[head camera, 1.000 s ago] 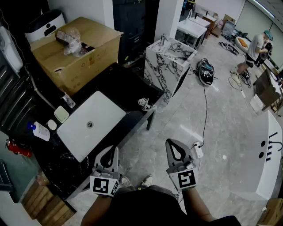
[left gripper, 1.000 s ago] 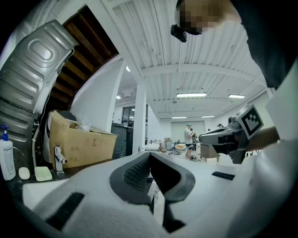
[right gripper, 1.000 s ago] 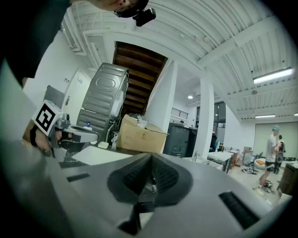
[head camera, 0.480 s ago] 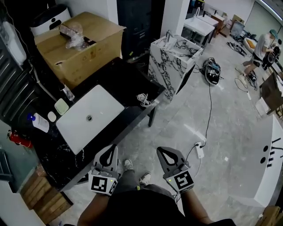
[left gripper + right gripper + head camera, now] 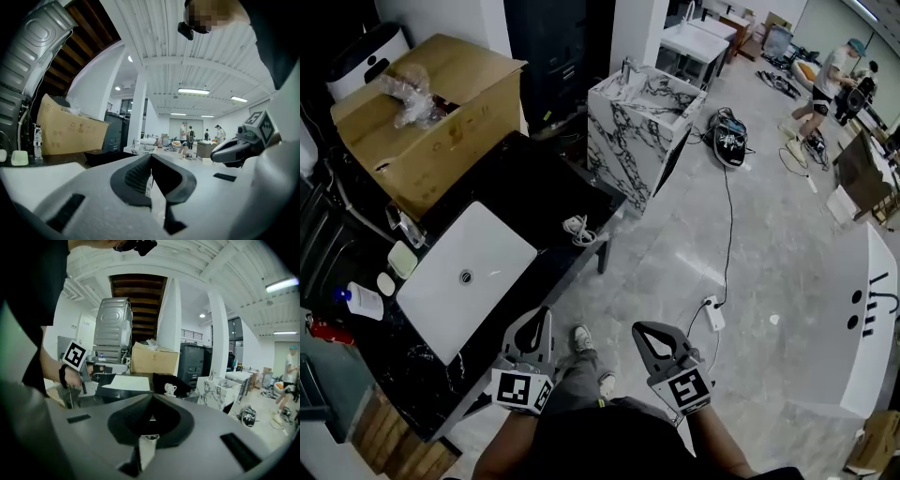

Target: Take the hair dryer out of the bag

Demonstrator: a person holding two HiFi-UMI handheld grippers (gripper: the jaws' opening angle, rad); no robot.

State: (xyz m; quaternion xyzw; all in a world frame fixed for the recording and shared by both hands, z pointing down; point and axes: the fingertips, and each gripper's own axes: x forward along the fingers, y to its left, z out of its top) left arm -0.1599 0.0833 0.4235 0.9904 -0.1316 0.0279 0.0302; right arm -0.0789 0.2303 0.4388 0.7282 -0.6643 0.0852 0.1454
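Both grippers are out in front of the person. The left gripper (image 5: 543, 319) has its jaws pressed together with nothing between them. The right gripper (image 5: 645, 334) matches it, tips meeting on bare air.

Well ahead of the left jaws and off to their left stands a cardboard box (image 5: 441, 131) at the far end of a black counter (image 5: 534, 183). On top of the box lies a crumpled clear bag (image 5: 405, 86) with something dark inside. It is too small to say whether that is the hair dryer, and the bag is far from either pair of jaws.

Closer in, ahead-left of the left jaws, a white sink (image 5: 464, 272) sits in the counter. A coiled white cable (image 5: 578, 228) lies near the counter's edge, ahead of both pairs of jaws. Far beyond the right jaws stands a marble block (image 5: 637, 122). Just to their right, a power strip (image 5: 711, 314) lies on the floor. A shoe (image 5: 579, 339) shows between the two grippers.
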